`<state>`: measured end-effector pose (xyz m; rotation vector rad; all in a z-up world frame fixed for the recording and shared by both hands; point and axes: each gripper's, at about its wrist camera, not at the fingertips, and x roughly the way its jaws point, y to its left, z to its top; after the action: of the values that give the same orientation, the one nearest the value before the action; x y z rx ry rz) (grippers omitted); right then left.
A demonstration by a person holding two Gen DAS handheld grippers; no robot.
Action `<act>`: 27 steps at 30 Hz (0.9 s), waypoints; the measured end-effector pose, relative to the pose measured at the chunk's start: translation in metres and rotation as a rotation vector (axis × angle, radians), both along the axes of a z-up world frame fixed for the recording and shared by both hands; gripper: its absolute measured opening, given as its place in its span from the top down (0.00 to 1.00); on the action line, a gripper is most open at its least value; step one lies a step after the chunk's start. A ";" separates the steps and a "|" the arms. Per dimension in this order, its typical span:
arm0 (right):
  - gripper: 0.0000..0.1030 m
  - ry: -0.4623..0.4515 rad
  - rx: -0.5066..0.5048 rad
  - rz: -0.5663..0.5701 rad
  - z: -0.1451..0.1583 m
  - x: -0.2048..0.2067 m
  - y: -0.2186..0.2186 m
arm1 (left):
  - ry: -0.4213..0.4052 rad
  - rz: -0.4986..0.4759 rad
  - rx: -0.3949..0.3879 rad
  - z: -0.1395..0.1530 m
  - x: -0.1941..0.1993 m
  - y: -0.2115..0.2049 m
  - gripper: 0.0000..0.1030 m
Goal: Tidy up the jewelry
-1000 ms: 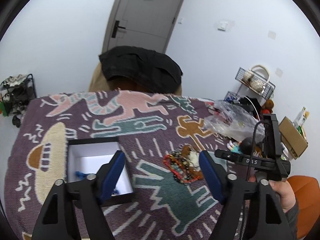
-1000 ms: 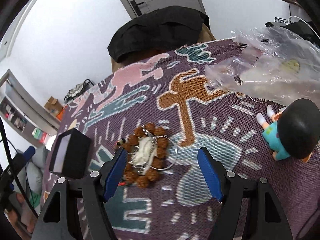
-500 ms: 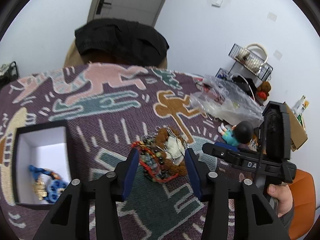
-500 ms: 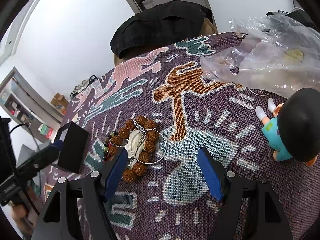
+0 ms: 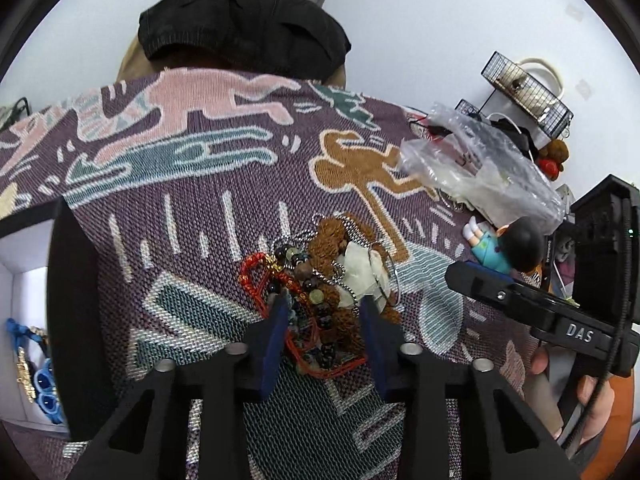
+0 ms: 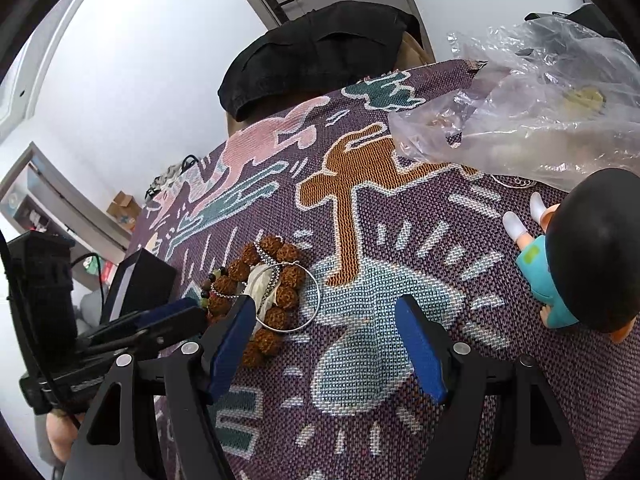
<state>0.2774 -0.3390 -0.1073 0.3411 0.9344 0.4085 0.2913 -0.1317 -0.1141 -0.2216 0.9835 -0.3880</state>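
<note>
Black-walled box [image 5: 76, 312] with a white interior, at the far left of the left claw; blue bead pieces with a gold charm [image 5: 38, 376] lie inside it. Woven cloth [image 5: 200, 240], purple with pink, teal and brown figures, covers the whole surface beneath both claws. Left gripper [image 5: 323, 312]: blue pads narrowed about the near edge of the jewelry heap [image 5: 320, 276], the pads flanking a dark bead strand and red cord [image 5: 256, 280]; whether they actually pinch anything cannot be told. Heap contents, from the left pad rightward: red cord loops, dark and pale green beads, a bracelet of large brown knobbly beads [image 6: 276, 276], a silver chain, a whitish pendant or wrapper [image 5: 362, 276], and a thin silver hoop [image 6: 310, 300] lying at the heap's right side. Right gripper [image 6: 326, 320]: jaws spread wide and holding nothing, low over the cloth; its left pad is beside the brown bracelet and hoop, its right pad over bare weave. Doll [image 6: 580, 256], black-haired in a teal top, lies right of the right claw. Crumpled clear plastic bag [image 6: 520, 120], ahead and to the right of it. Dark garment [image 5: 240, 32] draped over a chair back at the cloth's far edge.
</note>
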 end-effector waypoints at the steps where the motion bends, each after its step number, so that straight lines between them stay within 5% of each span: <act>1: 0.30 0.002 -0.002 0.003 0.000 0.001 0.001 | 0.012 -0.003 -0.010 -0.003 0.001 0.000 0.76; 5: 0.30 0.010 -0.010 0.016 -0.001 0.004 0.005 | 0.006 -0.015 -0.031 0.000 0.002 0.001 0.92; 27: 0.30 0.058 -0.113 0.171 -0.014 0.042 0.049 | -0.171 0.003 -0.104 0.074 -0.016 0.036 0.92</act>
<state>0.3198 -0.2896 -0.1211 0.1715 1.0428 0.5017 0.2753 -0.0954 -0.0398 -0.2797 0.7961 -0.4484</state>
